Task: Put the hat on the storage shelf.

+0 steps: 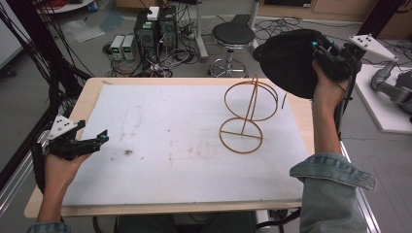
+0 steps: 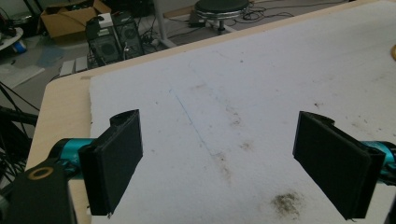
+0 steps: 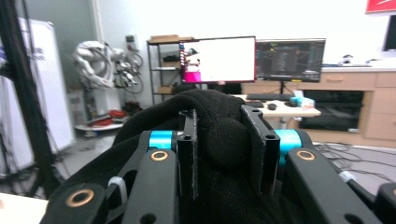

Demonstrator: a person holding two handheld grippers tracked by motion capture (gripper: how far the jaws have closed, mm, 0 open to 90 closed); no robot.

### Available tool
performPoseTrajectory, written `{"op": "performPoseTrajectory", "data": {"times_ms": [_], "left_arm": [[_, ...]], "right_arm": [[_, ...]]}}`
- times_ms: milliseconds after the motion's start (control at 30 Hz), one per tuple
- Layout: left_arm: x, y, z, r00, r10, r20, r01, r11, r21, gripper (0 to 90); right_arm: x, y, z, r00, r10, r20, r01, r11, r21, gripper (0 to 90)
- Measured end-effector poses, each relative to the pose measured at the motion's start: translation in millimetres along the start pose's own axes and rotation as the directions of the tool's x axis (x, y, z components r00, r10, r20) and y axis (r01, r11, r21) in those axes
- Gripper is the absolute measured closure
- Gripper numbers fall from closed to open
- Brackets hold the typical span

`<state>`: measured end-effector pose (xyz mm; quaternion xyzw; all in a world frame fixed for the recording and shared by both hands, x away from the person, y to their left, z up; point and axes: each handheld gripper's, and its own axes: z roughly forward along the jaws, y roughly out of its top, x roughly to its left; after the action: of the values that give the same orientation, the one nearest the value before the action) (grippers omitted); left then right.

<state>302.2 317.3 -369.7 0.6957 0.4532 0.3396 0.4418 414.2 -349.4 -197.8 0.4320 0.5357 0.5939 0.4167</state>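
Right claw [image 3: 218,140] pinches a fold of the black hat [image 1: 286,60]; left claw [image 2: 219,161] gapes wide, holding nothing.

The black hat [image 3: 219,135] bunches over the right tongs' [image 3: 223,140] pads; the wire stand [image 2: 393,52] is clipped at the edge.

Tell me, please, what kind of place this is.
Most likely a robotics lab or workshop. Two lit computer monitors stand on a desk, a white robot arm waits by a shelf, and computer towers with loose cables sit on the floor beyond the work table.
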Motion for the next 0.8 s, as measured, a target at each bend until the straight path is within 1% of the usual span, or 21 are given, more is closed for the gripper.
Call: {"op": "performPoseTrajectory", "data": {"times_ms": [33,100,133,167,233,333,367,433,533,600,633,667,800], "left_arm": [[0.0,0.0,-0.1,1.0000,-0.001,-0.001,0.001,1.0000,0.000,16.2],[-0.1,0.2,-0.2,1.0000,0.002,0.000,-0.002,1.0000,0.001,16.2],[-0.5,0.3,-0.1,1.0000,0.000,0.001,0.000,1.0000,-0.002,16.1],[-0.5,0.5,-0.5,1.0000,0.003,0.001,-0.003,1.0000,0.001,16.1],[-0.6,0.8,-0.7,1.0000,0.004,0.000,-0.004,1.0000,0.000,16.2],[-0.5,1.0,-0.8,1.0000,0.002,0.000,-0.002,1.0000,-0.002,16.2],[-0.4,1.0,-0.9,1.0000,0.002,0.000,-0.002,1.0000,-0.002,16.2],[-0.5,0.9,-0.6,1.0000,-0.001,0.000,0.001,1.0000,-0.004,16.2],[-0.5,1.1,-0.5,1.0000,0.001,0.001,-0.001,1.0000,-0.004,16.2],[-0.4,1.5,-0.8,1.0000,0.002,0.001,-0.002,1.0000,-0.005,16.2],[-0.2,1.6,-1.0,1.0000,0.003,0.001,-0.003,1.0000,-0.005,16.2],[-0.2,1.6,-1.0,1.0000,0.002,0.000,-0.002,1.0000,-0.005,16.2],[-0.1,1.5,-0.9,1.0000,0.001,0.001,-0.001,1.0000,-0.005,16.2]], "right_arm": [[1.3,1.3,-0.7,0.9999,0.008,-0.010,-0.008,1.000,-0.003,69.9],[3.7,4.0,-1.9,0.9998,0.001,-0.020,-0.001,1.000,-0.011,69.9],[6.5,6.4,-3.2,0.9993,0.006,-0.037,-0.006,1.000,-0.015,69.9],[6.5,6.4,-3.2,0.9993,0.006,-0.037,-0.006,1.000,-0.015,69.9],[10.1,8.3,-4.4,0.9983,0.011,-0.058,-0.013,1.000,-0.019,69.9],[14.9,9.9,-6.1,0.9967,0.008,-0.080,-0.009,1.000,-0.019,69.8],[18.5,10.6,-7.1,0.9946,0.015,-0.103,-0.017,1.000,-0.021,69.8],[20.3,11.0,-7.5,0.9939,0.016,-0.109,-0.018,1.000,-0.021,69.8],[25.1,12.2,-7.8,0.9900,0.019,-0.140,-0.022,0.999,-0.025,69.8],[28.3,12.7,-8.6,0.9876,0.023,-0.155,-0.026,1.000,-0.016,69.8],[31.9,13.0,-8.6,0.9851,0.016,-0.171,-0.019,1.000,-0.016,69.8],[31.9,13.0,-8.6,0.9851,0.016,-0.171,-0.019,1.000,-0.016,69.8],[37.7,12.6,-9.9,0.9798,0.018,-0.199,-0.021,1.000,-0.012,69.7]]}}
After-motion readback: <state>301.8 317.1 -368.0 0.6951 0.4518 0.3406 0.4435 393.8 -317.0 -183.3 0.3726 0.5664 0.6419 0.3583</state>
